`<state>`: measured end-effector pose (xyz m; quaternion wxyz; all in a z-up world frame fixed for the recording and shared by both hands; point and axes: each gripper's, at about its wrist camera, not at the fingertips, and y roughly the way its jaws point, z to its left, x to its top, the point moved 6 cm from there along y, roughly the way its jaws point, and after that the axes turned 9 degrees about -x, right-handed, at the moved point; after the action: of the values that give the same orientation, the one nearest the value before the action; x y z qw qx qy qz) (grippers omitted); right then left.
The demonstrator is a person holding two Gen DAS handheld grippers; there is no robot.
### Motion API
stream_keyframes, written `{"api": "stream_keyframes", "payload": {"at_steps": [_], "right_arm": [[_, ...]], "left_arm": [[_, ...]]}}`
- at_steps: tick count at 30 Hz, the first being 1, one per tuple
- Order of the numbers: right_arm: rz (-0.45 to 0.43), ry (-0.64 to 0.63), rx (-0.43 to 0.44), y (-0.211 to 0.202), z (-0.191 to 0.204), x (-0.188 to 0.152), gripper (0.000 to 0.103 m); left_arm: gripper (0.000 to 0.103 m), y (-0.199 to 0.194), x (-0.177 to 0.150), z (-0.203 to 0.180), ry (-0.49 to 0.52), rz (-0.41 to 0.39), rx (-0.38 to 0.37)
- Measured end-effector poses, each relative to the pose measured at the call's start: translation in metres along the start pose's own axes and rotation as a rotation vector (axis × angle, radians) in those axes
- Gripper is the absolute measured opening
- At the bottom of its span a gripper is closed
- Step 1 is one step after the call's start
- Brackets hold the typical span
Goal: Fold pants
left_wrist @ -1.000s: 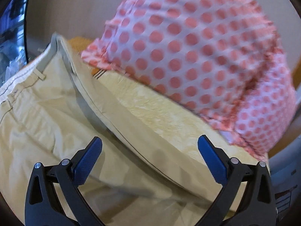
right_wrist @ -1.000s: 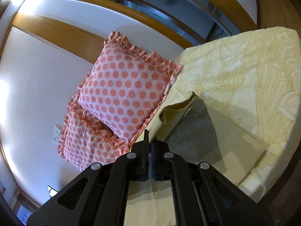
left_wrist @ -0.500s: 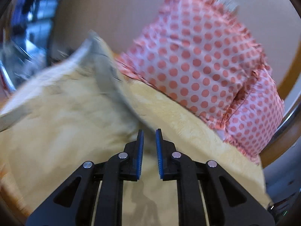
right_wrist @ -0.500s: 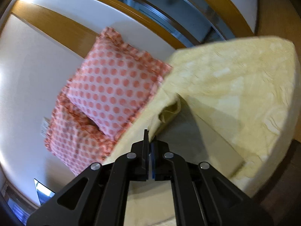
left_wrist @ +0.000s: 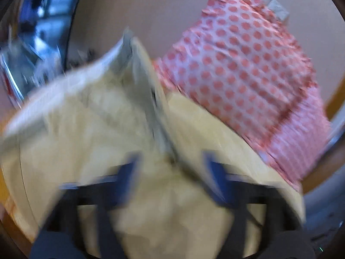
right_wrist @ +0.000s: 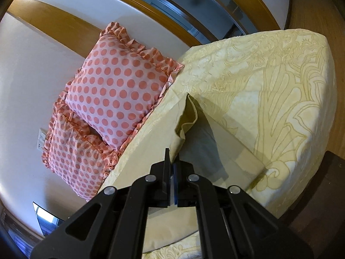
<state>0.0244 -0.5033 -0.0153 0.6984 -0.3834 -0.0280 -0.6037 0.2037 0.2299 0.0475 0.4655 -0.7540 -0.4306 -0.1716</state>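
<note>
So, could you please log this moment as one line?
task: fold pants | right claw: shut on pants | left claw: open over pants, blurred | surface: bed

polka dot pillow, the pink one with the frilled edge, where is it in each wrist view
Left wrist view: the pink polka dot frilled pillow fills the upper right, behind the pale yellow pants.
Right wrist view: the same pillow sits left of centre, against the white wall, above a second matching pillow.
Shared landmark: the cream patterned bedspread, which the pillow rests on.
</note>
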Motion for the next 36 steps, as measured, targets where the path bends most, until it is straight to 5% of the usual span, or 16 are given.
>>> {"api": "stream_keyframes", "payload": {"at_steps": [5,7,8,10,15,21,28,36], "right_arm": [[0.013,0.012,-0.019,0.007,-0.004,-0.001,0.001],[0.016,0.013,-0.026,0.01,-0.005,-0.001,0.001],[0.016,0.012,-0.028,0.012,-0.005,-0.001,0.001],[0.015,0.006,-0.025,0.014,-0.002,0.001,0.001],[-0.056,-0.045,0.006,0.0,0.015,0.024,0.001],[-0.03,-0.042,-0.118,-0.004,-0.014,0.027,0.002],[0.007,-0.016,-0.181,0.002,-0.041,0.014,0.002],[-0.015,-0.079,-0.273,-0.01,-0.046,0.003,0.002]], "left_arm": [[0.089,0.068,0.055,0.015,0.027,0.028,0.229],[0.069,0.091,0.066,0.033,-0.029,0.065,0.28],[0.036,0.099,0.069,0.041,-0.054,0.08,0.27],[0.006,0.106,0.069,0.051,-0.116,0.128,0.214],[0.004,0.033,0.056,0.034,-0.027,0.054,0.126],[0.004,-0.073,-0.019,0.067,0.038,0.053,0.128],[0.004,-0.09,-0.09,0.111,-0.018,0.135,0.14],[0.006,-0.091,-0.098,0.111,0.034,0.113,0.124]]}}
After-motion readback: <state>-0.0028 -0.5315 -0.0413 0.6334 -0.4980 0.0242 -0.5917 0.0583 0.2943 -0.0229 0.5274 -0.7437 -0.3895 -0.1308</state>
